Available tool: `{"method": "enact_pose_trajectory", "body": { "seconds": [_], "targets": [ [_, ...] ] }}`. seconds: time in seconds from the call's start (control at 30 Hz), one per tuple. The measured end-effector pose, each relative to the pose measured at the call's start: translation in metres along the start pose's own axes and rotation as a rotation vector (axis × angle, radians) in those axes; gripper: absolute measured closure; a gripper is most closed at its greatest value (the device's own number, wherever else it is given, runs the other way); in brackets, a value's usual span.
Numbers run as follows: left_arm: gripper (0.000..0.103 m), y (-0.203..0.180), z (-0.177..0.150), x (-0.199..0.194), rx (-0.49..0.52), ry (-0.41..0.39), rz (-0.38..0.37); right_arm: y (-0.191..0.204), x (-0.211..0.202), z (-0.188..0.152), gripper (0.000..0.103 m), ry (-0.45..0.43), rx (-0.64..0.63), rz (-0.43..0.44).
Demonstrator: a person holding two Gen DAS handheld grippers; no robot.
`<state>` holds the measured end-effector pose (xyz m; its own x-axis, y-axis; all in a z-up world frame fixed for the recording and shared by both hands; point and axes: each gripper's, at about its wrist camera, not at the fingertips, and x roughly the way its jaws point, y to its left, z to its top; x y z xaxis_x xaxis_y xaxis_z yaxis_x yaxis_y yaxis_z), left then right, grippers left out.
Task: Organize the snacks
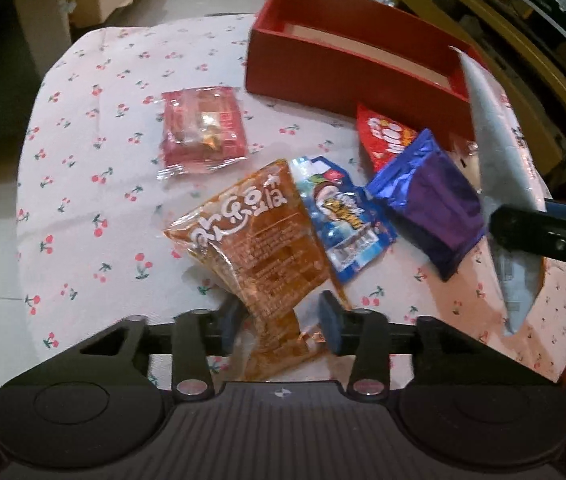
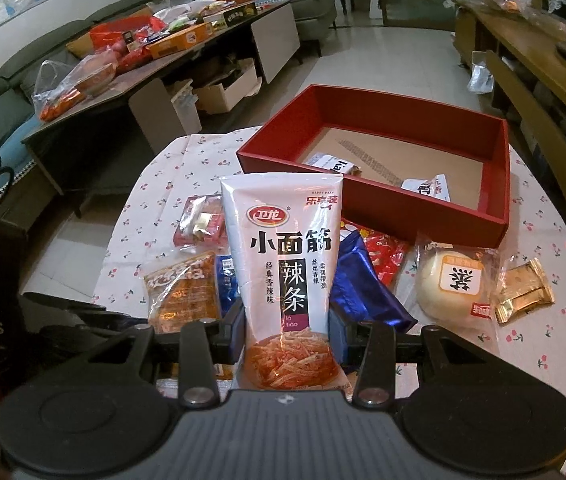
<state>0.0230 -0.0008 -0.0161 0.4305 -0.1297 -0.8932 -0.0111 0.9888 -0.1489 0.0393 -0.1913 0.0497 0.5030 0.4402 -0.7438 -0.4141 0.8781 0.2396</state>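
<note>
My left gripper [image 1: 283,316] is shut on the near end of an orange snack packet [image 1: 255,236], which also shows in the right wrist view [image 2: 183,292]. My right gripper [image 2: 289,320] is shut on a white spicy-strip bag [image 2: 283,256], held upright above the table; in the left wrist view its silver back [image 1: 499,160] shows at the right. A red box [image 2: 387,160] stands behind, with two small white packets [image 2: 427,188] inside. On the cloth lie a blue packet [image 1: 343,216], a purple packet [image 1: 431,204], a red packet [image 1: 387,136] and a clear-wrapped red packet [image 1: 203,128].
A round bun in clear wrap [image 2: 455,284] and a gold-wrapped snack [image 2: 523,292] lie right of the pile. The round table has a cherry-print cloth [image 1: 95,184]. A cluttered low table [image 2: 155,52] and sofa stand at the left, a wooden sideboard [image 2: 543,56] at the right.
</note>
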Motion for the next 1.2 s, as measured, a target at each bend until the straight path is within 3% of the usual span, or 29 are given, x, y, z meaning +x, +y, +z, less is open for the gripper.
{"method": "enact_pose_trajectory", "body": {
  "seconds": [0.03, 0.1, 0.2, 0.43, 0.67, 0.8, 1.0, 1.2],
  "targets": [
    [0.029, 0.004, 0.001, -0.002, -0.021, -0.003, 0.004, 0.000, 0.000, 0.000, 0.049, 0.000, 0.000, 0.002],
    [0.017, 0.007, 0.001, -0.007, -0.030, -0.023, 0.010, 0.000, -0.001, 0.000, 0.049, 0.000, 0.001, 0.004],
    [0.013, 0.007, 0.000, -0.009, -0.021, -0.024, 0.033, 0.000, -0.002, 0.000, 0.049, -0.003, 0.003, 0.009],
    [0.004, 0.012, 0.002, 0.016, -0.115, 0.039, 0.050, -0.001, -0.006, -0.001, 0.049, -0.008, -0.001, 0.023],
    [0.003, -0.009, 0.000, 0.024, -0.048, 0.018, 0.108, -0.002, -0.004, -0.001, 0.049, 0.000, -0.001, 0.026],
    [0.006, -0.007, 0.003, 0.020, -0.069, 0.011, 0.093, -0.001, -0.004, 0.000, 0.049, 0.000, -0.001, 0.028],
    [0.002, -0.005, 0.011, 0.022, -0.139, 0.009, 0.082, -0.001, -0.004, 0.000, 0.049, -0.007, 0.002, 0.032],
    [0.000, -0.021, 0.014, 0.036, -0.102, 0.018, 0.121, -0.003, -0.006, -0.001, 0.049, -0.007, 0.007, 0.032]
  ]
}}
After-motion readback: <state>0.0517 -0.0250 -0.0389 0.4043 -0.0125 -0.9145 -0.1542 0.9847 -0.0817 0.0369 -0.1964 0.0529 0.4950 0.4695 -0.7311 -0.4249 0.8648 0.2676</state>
